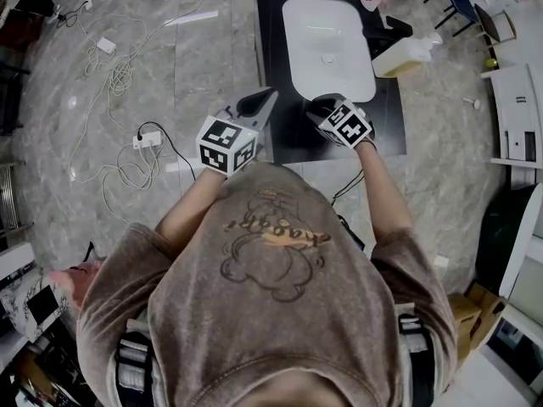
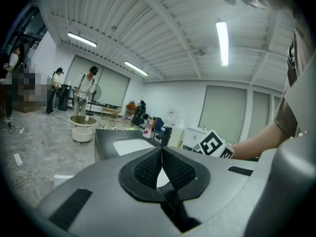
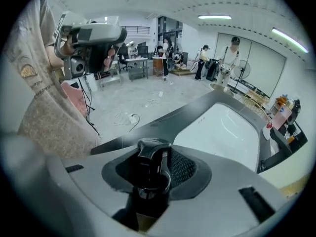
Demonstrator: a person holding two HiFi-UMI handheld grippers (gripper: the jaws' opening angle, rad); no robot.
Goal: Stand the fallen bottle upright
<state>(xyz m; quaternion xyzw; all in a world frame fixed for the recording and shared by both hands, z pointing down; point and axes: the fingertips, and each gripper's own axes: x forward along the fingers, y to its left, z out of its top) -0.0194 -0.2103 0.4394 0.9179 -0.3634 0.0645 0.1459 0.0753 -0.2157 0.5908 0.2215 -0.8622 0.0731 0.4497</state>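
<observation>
Over the black table (image 1: 270,41), right gripper (image 3: 162,163) fingers clamp seemingly a dark pump-topped bottle (image 3: 150,149); left gripper (image 2: 161,168) fingers meet, empty.

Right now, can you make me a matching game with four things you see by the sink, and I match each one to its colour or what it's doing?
Things:
1. sink
2. table
3. bottle
4. left tongs

Matches:
A. black
B. closed, with nothing inside
C. white
D. pale yellow

Pairs: 1-C, 2-A, 3-D, 4-B
</observation>
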